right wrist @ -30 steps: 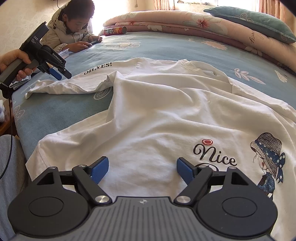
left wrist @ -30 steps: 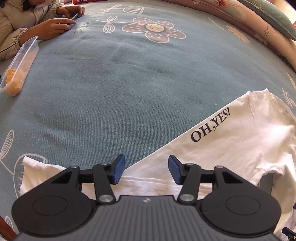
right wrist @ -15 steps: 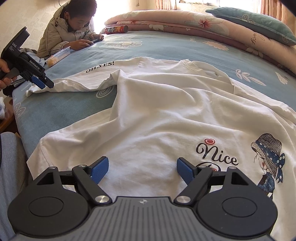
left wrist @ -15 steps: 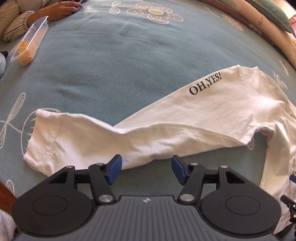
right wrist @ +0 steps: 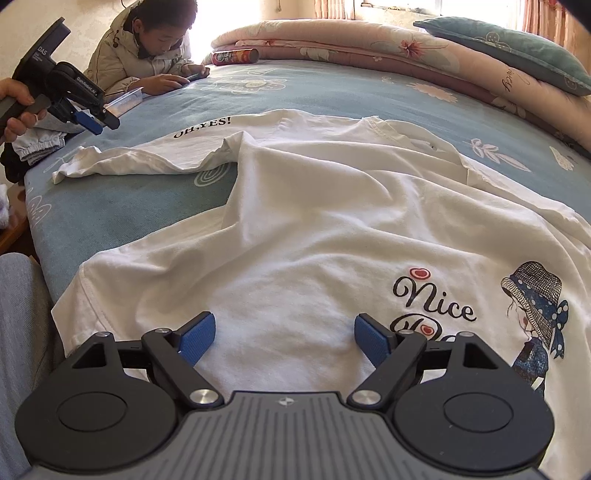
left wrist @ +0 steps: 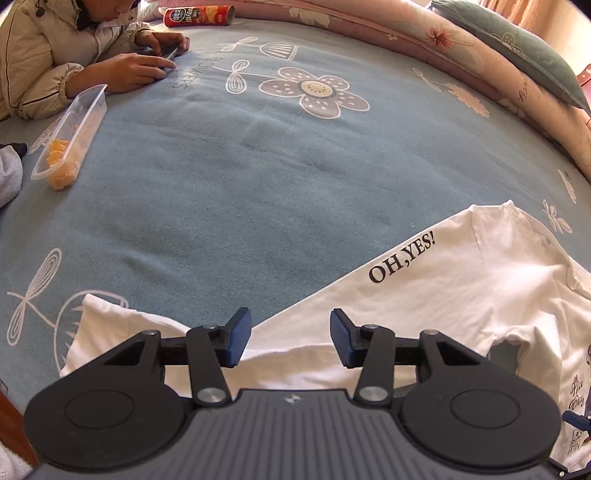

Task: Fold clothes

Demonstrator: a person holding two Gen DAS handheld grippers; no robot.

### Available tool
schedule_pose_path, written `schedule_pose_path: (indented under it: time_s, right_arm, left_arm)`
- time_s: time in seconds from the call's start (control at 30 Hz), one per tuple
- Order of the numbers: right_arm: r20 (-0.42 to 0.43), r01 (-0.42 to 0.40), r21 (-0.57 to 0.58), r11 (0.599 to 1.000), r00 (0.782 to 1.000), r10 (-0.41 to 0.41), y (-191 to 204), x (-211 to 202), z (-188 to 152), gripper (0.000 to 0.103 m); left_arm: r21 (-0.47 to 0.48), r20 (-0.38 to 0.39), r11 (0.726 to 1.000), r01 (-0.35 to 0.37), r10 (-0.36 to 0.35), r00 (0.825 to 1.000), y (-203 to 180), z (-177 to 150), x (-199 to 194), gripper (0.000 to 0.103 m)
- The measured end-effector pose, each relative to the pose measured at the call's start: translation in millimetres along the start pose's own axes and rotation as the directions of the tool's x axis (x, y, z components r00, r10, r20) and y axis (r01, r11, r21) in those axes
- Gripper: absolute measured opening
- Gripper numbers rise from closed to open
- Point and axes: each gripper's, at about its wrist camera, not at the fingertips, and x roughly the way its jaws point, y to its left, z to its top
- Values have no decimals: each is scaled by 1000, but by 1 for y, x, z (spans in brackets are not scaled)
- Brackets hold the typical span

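A white long-sleeved shirt (right wrist: 295, 221) with a "Nice" print lies spread on the blue bed sheet (left wrist: 240, 184). Its "OH,YES!" sleeve (left wrist: 443, 288) stretches left toward the bed's edge and ends in a cuff (left wrist: 103, 325). My left gripper (left wrist: 286, 328) hangs above the middle of that sleeve, jaws closing, pads not touching the cloth. In the right wrist view the left gripper (right wrist: 98, 125) hovers clear above the cuff end. My right gripper (right wrist: 284, 328) sits low over the shirt's hem area, jaws wide and opening slightly, nothing pinched.
A person in a beige jacket (right wrist: 147, 48) leans on the far left of the bed with a phone. A clear tub of orange segments (left wrist: 70, 136) and a chip can (left wrist: 199, 16) lie nearby. Rolled quilts (right wrist: 369, 48) and a pillow (right wrist: 509, 48) line the back.
The left gripper drew back toward the cuff end, then came forward and up over the sleeve again with narrower jaws. The right gripper and the shirt body stayed put.
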Motion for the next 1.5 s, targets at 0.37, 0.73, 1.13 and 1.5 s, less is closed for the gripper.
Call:
schedule_pose_path:
  time_s: [0.37, 0.73, 1.13, 1.5]
  right_arm:
    - [-16, 0, -17, 1000, 1000, 0, 1, 4, 3, 92]
    - [-26, 23, -34, 999, 999, -23, 6, 4, 1, 94]
    - [-25, 34, -56, 998, 999, -35, 9, 6, -2, 99]
    - [-42, 41, -41, 998, 998, -43, 5, 8, 0, 103]
  left_arm:
    - [-11, -133, 998, 62, -62, 989, -20, -16, 39, 47]
    - [12, -221, 997, 77, -73, 973, -5, -85, -5, 52]
    - [-135, 11, 980, 145, -145, 989, 13, -38, -28, 56]
    - [-134, -132, 991, -20, 2, 991, 13, -27, 30, 56]
